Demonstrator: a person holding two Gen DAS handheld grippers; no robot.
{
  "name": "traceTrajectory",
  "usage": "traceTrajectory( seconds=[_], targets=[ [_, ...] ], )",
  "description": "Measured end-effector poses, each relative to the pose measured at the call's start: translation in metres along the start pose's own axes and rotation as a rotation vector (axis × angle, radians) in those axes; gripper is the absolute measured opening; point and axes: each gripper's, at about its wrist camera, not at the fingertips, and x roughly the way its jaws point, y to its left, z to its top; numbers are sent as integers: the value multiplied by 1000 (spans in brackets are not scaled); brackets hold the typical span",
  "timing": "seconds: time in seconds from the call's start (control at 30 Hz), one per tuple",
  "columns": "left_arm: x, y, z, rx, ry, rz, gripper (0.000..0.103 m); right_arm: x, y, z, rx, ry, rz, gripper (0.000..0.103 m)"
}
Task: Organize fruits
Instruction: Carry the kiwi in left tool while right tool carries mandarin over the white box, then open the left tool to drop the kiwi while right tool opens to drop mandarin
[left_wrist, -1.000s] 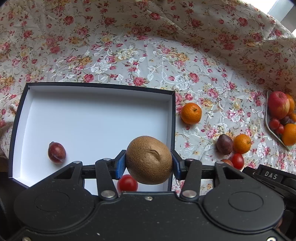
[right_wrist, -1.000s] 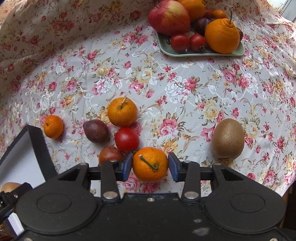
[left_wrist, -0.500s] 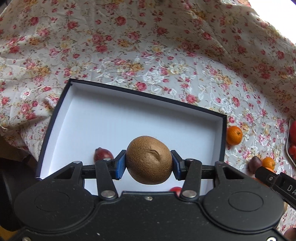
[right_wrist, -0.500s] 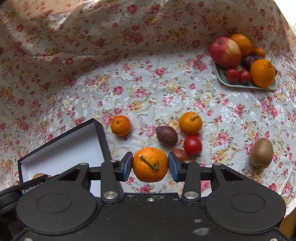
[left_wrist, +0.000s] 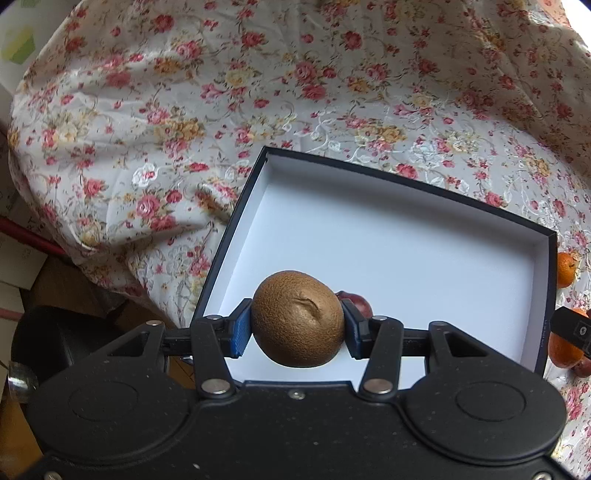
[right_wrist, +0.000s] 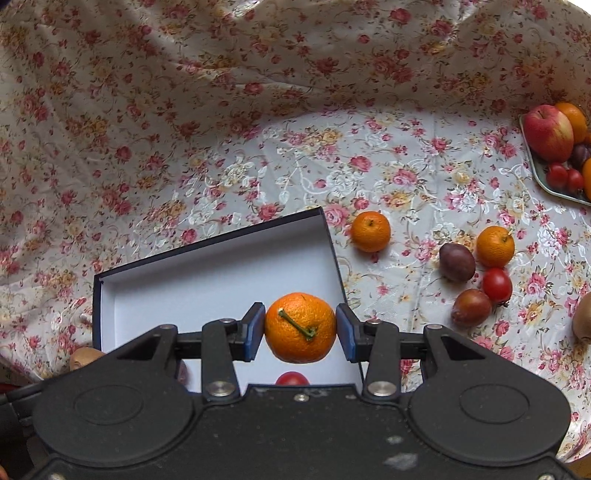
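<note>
Two hand-held grippers hang over a table draped in a floral cloth (right_wrist: 258, 147), each closed on a fruit. The left hand-held gripper (left_wrist: 297, 328) pinches a brown kiwi (left_wrist: 298, 324) between its blue pads (left_wrist: 240, 328), the fruit poised above the near left part of an open dark box (left_wrist: 424, 184) with a white floor. Behind the kiwi, partly hidden, a dark red plum (left_wrist: 356, 303) lies inside the box.

The right hand-held gripper (right_wrist: 300, 328) squeezes a mandarin (right_wrist: 300, 328), green stem facing the lens, above the box (right_wrist: 207, 240) near its right wall. Below the mandarin, a red tomato (right_wrist: 292, 378) shows on the box floor at the gripper body's edge.

Only the right wrist view takes in the loose fruit on the cloth to the right of the box: a mandarin (right_wrist: 370, 231) just beside the box's far right corner, then a cluster of another mandarin (right_wrist: 495, 246), a purple plum (right_wrist: 457, 262), a tomato (right_wrist: 496, 285) and a reddish plum (right_wrist: 471, 307). At the table's far right edge a tray (right_wrist: 543, 177) carries an apple (right_wrist: 548, 133) among smaller fruit, and a second kiwi (right_wrist: 583, 321) sits cut off by the frame. The left wrist view alone shows the table's left edge, where the cloth (left_wrist: 110, 184) drops away.
</note>
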Motion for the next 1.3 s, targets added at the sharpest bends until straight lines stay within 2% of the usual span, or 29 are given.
traceTrajectory(
  seconds=[0.1,0.17,0.37,0.53,0.77,1.0,1.3],
  targets=[
    [9,4,1,-29,58,-73,56,6,7,-5,-22,11,-12,43],
    [11,4,2,-41,66,-106,56,10,10,-6,-33,23,-22,43],
    [15,0,5,-22,60,-67,56,25,12,-7,-45,51,-53,43],
    [17,4,6,-48,88,-119,56,33,14,-7,-49,68,-66,43],
    [1,-5,4,31,-24,-50,56,38,21,-8,-75,91,-67,45],
    [9,0,4,-19,45,-132,56,33,23,-9,-90,77,-60,43],
    [12,1,5,-25,60,-120,56,27,20,-5,-69,76,-45,42]
  ],
)
